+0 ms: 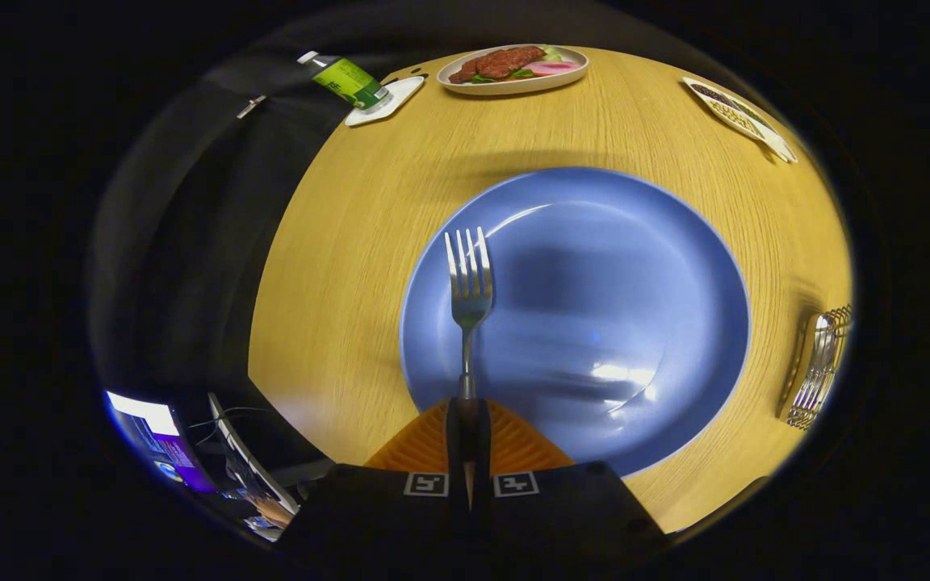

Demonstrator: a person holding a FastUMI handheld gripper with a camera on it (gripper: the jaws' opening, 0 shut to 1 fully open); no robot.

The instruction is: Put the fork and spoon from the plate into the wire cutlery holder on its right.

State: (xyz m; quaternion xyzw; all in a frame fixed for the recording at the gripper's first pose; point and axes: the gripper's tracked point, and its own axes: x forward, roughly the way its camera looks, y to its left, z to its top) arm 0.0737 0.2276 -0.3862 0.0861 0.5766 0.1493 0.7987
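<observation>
Looking down at the round wooden table, I see the big blue plate with no food and no spoon on it. My gripper is squeezed tight on the fork handle, with the prongs pointing away over the plate. I think the fork still has to go right, into the wire cutlery holder. Something shiny may be in there already, but I cannot tell what.
</observation>
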